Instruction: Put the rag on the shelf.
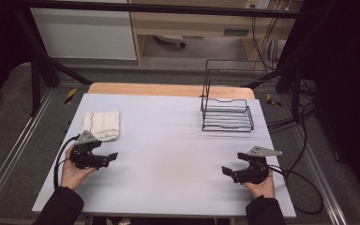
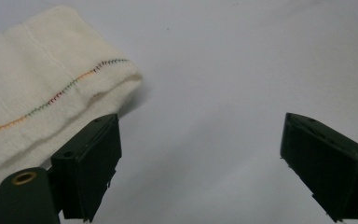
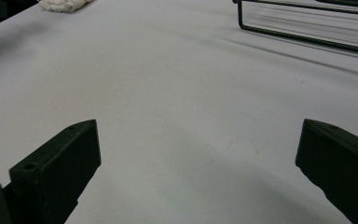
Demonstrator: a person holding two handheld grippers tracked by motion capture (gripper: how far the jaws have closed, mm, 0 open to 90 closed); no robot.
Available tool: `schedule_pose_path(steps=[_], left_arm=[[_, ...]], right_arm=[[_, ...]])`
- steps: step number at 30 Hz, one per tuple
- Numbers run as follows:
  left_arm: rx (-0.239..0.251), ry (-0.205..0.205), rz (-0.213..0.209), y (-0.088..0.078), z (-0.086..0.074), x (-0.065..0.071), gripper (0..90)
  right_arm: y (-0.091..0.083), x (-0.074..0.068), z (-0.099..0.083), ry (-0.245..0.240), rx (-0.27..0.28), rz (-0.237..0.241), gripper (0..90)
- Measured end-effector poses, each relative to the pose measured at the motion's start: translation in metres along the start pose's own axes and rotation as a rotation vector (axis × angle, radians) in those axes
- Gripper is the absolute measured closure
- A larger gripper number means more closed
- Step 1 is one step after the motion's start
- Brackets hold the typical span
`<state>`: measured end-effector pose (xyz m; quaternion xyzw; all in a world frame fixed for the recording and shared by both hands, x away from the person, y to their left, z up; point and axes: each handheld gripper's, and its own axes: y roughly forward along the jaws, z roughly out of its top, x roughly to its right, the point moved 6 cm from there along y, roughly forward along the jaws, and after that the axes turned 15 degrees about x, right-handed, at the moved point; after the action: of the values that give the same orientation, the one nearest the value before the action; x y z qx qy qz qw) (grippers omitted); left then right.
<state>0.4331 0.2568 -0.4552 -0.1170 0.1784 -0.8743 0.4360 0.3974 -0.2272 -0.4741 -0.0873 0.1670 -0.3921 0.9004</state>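
Jaws of both grippers stood wide apart, holding nothing. Item in hand: one folded cloth (image 1: 101, 125), cream with coloured stitching, at the table's (image 1: 168, 154) ten o'clock, just beyond the left gripper (image 1: 113, 156), whose near jaw sat just beside its edge. Step, as judged: approach, before any grasp; next move called for turning toward the cloth and closing on its fold. Right gripper (image 1: 226, 171): one, idle at five o'clock. Wire rack (image 1: 227, 112): one, at two o'clock.
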Motion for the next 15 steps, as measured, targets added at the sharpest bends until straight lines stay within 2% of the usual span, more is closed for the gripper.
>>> schedule_pose_path(steps=[5, 12, 15], left_arm=[[-0.013, -0.003, 0.025, 0.017, 0.009, -0.006, 19.8], [-0.035, -0.013, 0.069, 0.038, 0.010, -0.016, 30.5], [-0.022, -0.009, 0.084, 0.044, 0.012, -0.020, 34.1]], right_arm=[[0.000, 0.000, 0.000, 0.000, -0.003, -0.001, 0.5], [0.000, 0.001, -0.001, -0.003, -0.006, -0.004, 0.6], [0.000, 0.001, -0.001, -0.004, -0.007, -0.006, 0.6]])
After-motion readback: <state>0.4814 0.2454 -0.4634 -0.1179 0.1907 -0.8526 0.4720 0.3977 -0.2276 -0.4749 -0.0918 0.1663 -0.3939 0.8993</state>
